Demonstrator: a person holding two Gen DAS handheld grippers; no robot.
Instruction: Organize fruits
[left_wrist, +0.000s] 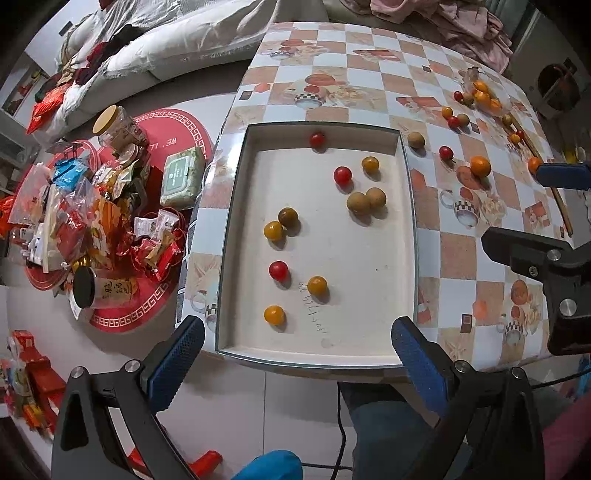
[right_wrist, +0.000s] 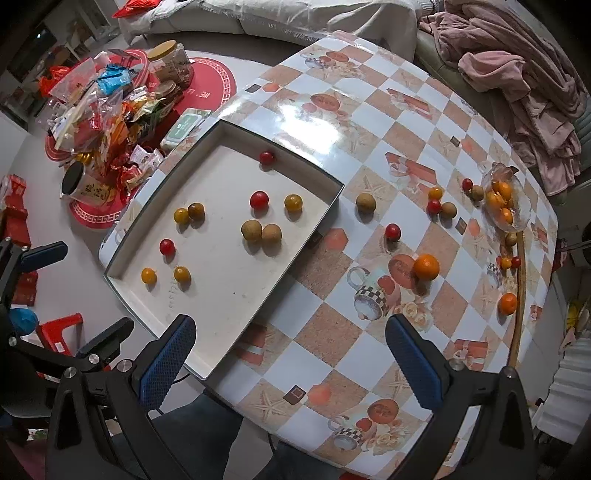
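Observation:
A white tray lies at the near left of the checked table and holds several small fruits: red tomatoes, yellow tomatoes and two brown longans. It also shows in the right wrist view. More fruit lies loose to the right: a longan, a red tomato, two oranges and others. My left gripper is open and empty above the tray's near edge. My right gripper is open and empty above the table's near edge.
A clear bag of oranges lies at the table's far right beside a wooden stick. Pink cloth is heaped behind the table. On the floor at left a red mat carries snack packets and jars.

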